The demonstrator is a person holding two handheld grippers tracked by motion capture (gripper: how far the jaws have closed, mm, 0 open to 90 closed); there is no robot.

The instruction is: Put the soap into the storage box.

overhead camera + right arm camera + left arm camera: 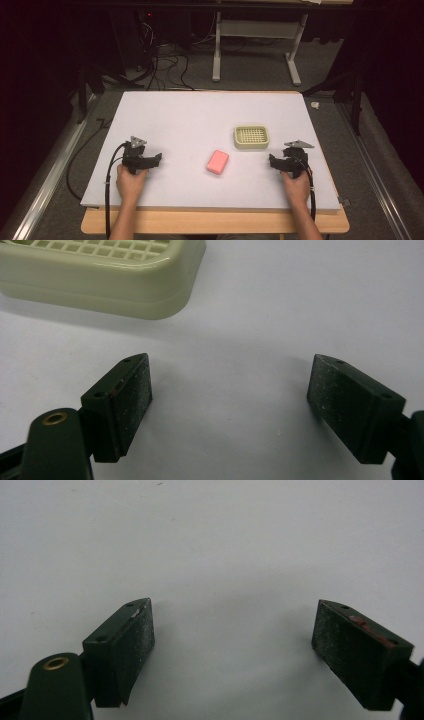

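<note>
**A:** What does the high view show?

**B:** A pink soap bar [218, 161] lying flat on the white table [200, 115], near the front edge and between the two tools. A cream soap dish [251, 137] with a grid top stands just behind and to the right of it, apart from it. The left gripper [156, 159] and right gripper [272, 160] rest low at either side, each with its jaws spread wide and nothing between them — the gripper views show bare table in both gaps.

**A:** Which tool is better placed for the bar?

**B:** Probably the right one; the right gripper view has the soap dish [100, 275] close ahead, so bar and dish both lie within a short reach.

**A:** How should the pick be made?

**B:** Judging from the bar's slight tilt, turn the jaws to meet its two long sides squarely, come down over its middle, and close gently — soap is likely slippery. Then set it flat on the grid rather than dropping it on the rim.
</note>
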